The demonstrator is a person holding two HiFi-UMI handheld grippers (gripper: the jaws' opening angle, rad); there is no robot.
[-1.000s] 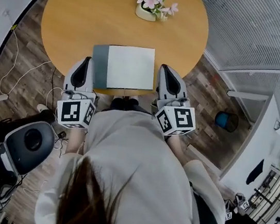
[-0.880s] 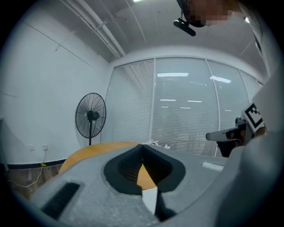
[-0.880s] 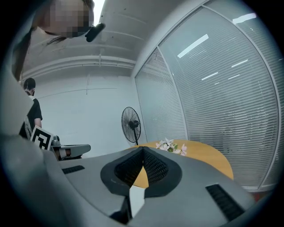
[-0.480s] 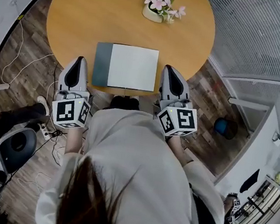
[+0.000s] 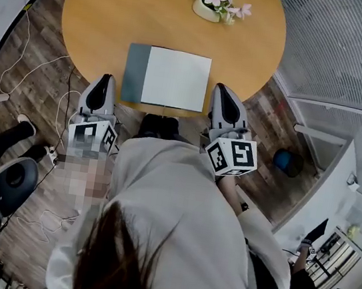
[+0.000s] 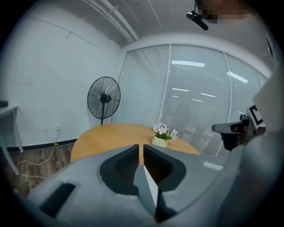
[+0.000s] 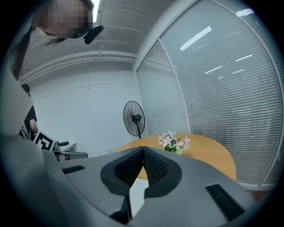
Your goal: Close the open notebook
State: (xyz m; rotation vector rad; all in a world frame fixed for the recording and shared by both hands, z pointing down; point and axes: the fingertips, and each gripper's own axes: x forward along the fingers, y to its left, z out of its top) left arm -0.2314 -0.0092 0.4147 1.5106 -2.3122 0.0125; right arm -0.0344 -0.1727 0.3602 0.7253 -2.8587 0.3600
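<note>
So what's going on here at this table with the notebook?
A person stands at a round wooden table, holding tongs in each hand. The notebook lies open near the table's front edge. The left tongs and right tongs are both shut and empty, one on each side of the notebook near the table's edge, neither touching it. A pot of flowers sits farther back.

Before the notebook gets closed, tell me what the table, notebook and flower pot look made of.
Table: wood or wood-look laminate; even tan, smooth top. Notebook: matte white paper page, flat grey-blue cover, probably card or plastic. Flower pot: pale, smooth, likely ceramic; too small to be sure.
</note>
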